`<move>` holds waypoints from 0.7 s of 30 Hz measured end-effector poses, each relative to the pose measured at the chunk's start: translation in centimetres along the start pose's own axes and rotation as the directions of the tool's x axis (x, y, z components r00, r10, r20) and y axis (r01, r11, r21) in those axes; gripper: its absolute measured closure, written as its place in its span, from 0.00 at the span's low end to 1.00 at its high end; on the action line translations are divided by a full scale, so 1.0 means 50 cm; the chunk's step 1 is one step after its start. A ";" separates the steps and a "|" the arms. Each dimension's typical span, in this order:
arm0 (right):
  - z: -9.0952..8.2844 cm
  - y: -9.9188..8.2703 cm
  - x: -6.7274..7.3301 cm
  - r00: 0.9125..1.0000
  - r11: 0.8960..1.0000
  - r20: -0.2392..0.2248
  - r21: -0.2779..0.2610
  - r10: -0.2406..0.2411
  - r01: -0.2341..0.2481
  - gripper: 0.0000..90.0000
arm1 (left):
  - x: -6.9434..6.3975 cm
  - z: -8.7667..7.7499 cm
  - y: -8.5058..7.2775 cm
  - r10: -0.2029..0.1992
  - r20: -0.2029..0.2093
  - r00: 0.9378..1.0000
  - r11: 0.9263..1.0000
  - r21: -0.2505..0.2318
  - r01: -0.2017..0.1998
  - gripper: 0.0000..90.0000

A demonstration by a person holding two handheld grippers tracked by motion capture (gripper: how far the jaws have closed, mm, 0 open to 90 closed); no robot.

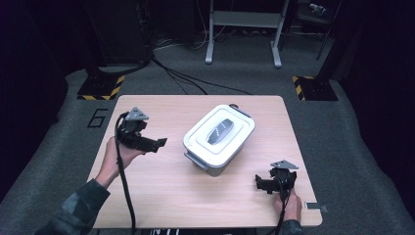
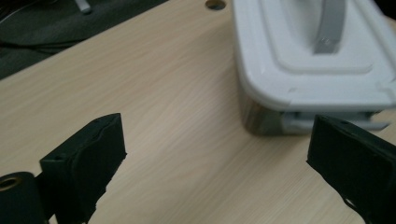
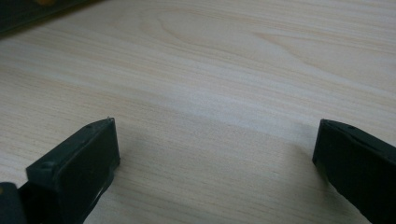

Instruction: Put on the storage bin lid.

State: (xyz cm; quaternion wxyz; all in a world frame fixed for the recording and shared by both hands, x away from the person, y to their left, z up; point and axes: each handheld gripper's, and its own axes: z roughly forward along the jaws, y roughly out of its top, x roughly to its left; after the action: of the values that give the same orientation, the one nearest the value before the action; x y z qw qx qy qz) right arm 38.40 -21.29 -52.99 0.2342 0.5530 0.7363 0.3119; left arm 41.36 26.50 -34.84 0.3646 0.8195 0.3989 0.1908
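A white lidded storage box (image 1: 219, 138) with a grey handle on its lid stands near the middle of the wooden table (image 1: 161, 181). My left gripper (image 1: 160, 143) hovers to the left of it, pointing toward the box, jaws wide apart with nothing between them. In the left gripper view the box (image 2: 308, 70) lies ahead and to the right, its corner latch just beyond the right jaw, and the gripper (image 2: 217, 140) is open. My right gripper (image 1: 258, 184) rests low near the table's front right, open. In the right gripper view its gripper (image 3: 215, 140) has bare wood between the jaws.
A round hole (image 2: 215, 4) in the tabletop lies behind the box. Beyond the table stand a grey metal frame (image 1: 243, 29), floor cables and two stands with yellow-black bases (image 1: 100, 88). A small grey piece (image 1: 315, 207) lies on the floor by the front right corner.
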 end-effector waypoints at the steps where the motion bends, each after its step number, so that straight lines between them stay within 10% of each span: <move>1: 0.000 0.000 0.000 1.000 1.000 0.000 0.000 0.000 0.000 0.00 | 0.007 0.000 -0.022 -0.007 -0.017 1.000 1.000 0.001 0.007 0.04; 13: 0.000 0.000 0.000 1.000 1.000 0.000 0.000 0.000 0.000 0.00 | 0.067 0.088 -0.289 -0.152 -0.114 0.982 0.979 0.118 0.165 0.00; 18: 0.000 0.000 0.000 1.000 1.000 0.000 0.000 0.000 0.000 0.00 | 0.069 0.122 -0.352 -0.204 -0.135 0.970 0.970 0.109 0.219 0.00; 21: 0.000 0.000 0.000 1.000 1.000 0.000 0.000 0.000 0.000 0.00 | 0.058 0.125 -0.376 -0.189 -0.177 0.966 0.978 0.053 0.201 0.00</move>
State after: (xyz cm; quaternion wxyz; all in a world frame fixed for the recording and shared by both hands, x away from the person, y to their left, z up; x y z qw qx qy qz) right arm 38.41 -21.29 -52.99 0.2341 0.5530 0.7363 0.3119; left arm 37.24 33.83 -53.01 0.3170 0.7692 0.5137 0.2095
